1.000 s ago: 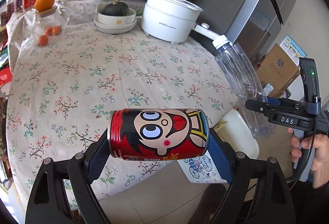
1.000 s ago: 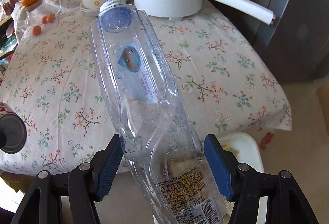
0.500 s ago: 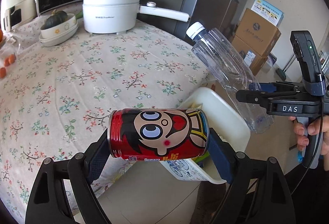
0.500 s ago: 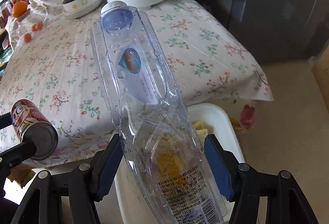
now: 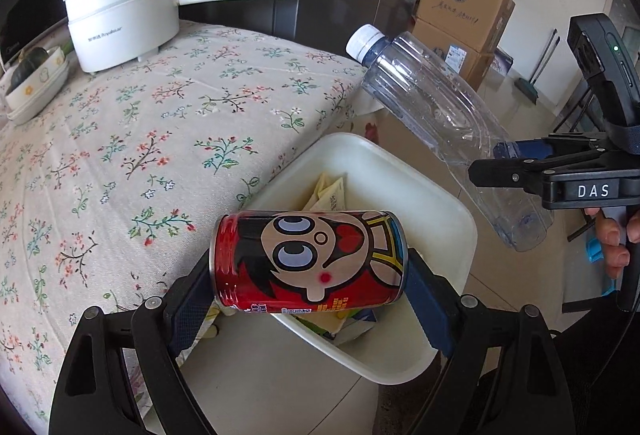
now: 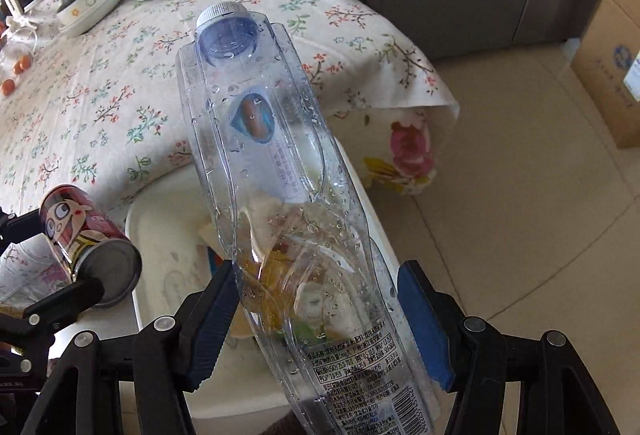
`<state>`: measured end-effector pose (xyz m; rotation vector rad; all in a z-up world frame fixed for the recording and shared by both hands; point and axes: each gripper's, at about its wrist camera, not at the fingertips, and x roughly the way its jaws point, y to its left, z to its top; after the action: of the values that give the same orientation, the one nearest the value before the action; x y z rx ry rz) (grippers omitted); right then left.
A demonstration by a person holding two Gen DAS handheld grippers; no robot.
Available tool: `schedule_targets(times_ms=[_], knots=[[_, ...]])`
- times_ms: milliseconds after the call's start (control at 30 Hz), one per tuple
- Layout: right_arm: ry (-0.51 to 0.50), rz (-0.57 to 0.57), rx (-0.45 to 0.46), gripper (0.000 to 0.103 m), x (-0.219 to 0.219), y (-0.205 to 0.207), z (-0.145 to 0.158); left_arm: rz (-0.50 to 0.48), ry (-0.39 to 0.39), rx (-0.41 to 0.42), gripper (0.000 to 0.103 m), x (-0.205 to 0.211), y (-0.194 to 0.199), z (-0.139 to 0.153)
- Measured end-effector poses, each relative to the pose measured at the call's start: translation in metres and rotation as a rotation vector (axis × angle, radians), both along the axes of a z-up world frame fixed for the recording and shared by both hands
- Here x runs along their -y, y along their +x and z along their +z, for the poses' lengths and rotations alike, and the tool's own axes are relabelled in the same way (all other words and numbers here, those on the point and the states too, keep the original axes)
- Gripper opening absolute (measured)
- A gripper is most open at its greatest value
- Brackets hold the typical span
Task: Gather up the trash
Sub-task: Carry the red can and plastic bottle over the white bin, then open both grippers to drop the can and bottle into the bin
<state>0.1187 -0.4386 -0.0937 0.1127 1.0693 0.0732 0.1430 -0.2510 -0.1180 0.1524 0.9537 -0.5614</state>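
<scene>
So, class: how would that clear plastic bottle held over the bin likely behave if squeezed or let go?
The clear plastic bottle looks empty apart from droplets, so probably light for its size. Its thin wall already looks dented where the right tongs hold it, so it likely buckles easily. Wet and smooth, it might slip, probably into the white bin beneath.

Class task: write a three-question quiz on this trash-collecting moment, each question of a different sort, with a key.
1. True or false: the left gripper holds the red can by its two ends.
2. Multiple choice: the white bin stands A) on the table, B) on the floor beside the table, C) on a cardboard box.
3. Fill in: the right gripper grips a clear plastic ____.

Key: 1 true; 2 B; 3 bottle.
</scene>
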Motion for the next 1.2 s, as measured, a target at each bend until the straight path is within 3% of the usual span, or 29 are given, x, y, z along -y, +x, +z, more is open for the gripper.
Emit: schedule_targets(times_ms=[200, 667, 767, 1067, 1200], knots=[[0.022, -0.019, 0.018, 0.069, 0.005, 0.0, 0.003, 0.013, 0.05, -0.04, 0.092, 0.005, 0.006, -0.012], [0.13, -0.013, 0.048, 0.071, -0.025, 0.022, -0.011, 0.14, 0.038, 0.0, 0.1, -0.056, 0.005, 0.017], [0.133, -0.036, 0.06, 0.089, -0.025, 0.022, -0.009, 0.161, 0.046, 0.009, 0.102, -0.065, 0.001, 0.022], [0.057, -0.017, 0.122, 0.09, -0.037, -0.005, 0.018, 0.24, 0.05, 0.009, 0.102, -0.097, -0.02, 0.036], [-0.007, -0.019, 0.129, 0.091, -0.051, -0.024, 0.029, 0.333, 0.032, 0.02, 0.102, -0.121, -0.036, 0.047]])
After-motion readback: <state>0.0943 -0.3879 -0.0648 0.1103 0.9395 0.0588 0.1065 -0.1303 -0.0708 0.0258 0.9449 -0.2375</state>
